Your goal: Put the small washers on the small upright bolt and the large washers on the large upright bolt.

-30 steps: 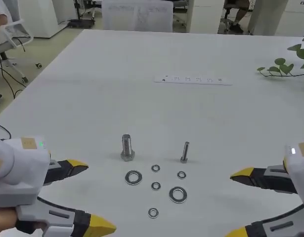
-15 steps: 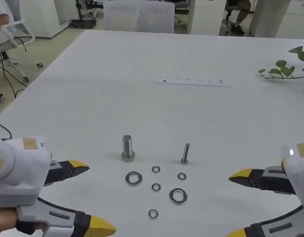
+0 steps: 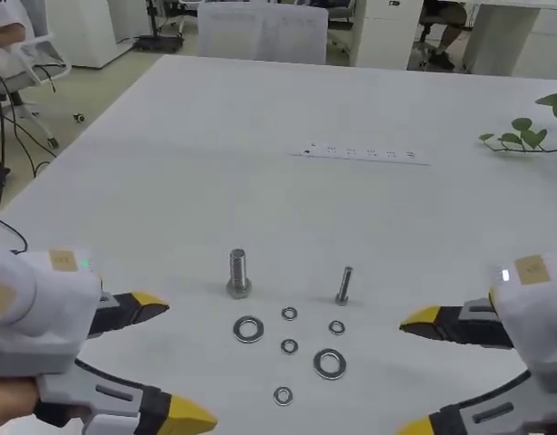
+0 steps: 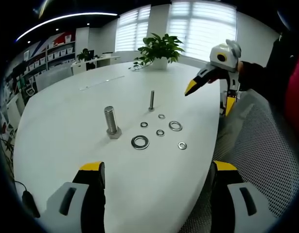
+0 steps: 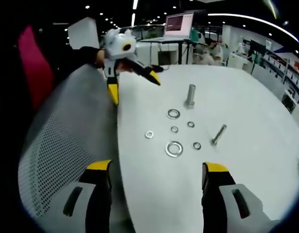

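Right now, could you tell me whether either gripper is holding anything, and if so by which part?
Nothing is held: the left gripper and right gripper are both open, and the washers lie loose on the table.

The white tabletop (image 3: 215,163) carries a large bolt (image 3: 238,274) and a small bolt (image 3: 344,285), both upright. Two large washers (image 3: 248,329) and four small washers (image 3: 289,346) lie flat just in front. A power strip (image 3: 360,153) lies farther back.
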A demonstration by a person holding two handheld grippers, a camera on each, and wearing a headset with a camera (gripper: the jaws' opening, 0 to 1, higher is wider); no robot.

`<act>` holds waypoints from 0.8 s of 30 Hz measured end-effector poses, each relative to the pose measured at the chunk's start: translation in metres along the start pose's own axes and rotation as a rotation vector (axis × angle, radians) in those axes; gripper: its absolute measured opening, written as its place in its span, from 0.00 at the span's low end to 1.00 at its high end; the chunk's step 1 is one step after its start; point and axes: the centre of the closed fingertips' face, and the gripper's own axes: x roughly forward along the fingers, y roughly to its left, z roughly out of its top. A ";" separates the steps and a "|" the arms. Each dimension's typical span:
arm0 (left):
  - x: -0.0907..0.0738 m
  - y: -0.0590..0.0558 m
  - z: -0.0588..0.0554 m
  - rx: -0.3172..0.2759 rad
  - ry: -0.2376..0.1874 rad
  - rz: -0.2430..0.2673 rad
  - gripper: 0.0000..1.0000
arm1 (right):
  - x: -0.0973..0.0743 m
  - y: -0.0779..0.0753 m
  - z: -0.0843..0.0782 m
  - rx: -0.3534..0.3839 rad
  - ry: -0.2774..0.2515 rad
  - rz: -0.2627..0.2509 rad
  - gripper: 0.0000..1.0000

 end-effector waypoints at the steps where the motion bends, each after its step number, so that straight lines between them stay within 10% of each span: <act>1: 0.000 0.000 0.000 0.000 -0.001 0.000 0.90 | 0.001 0.000 0.002 -0.008 0.002 0.003 0.76; 24: 0.001 0.003 0.004 0.002 -0.012 0.011 0.90 | 0.037 0.010 0.029 -0.186 0.100 0.111 0.55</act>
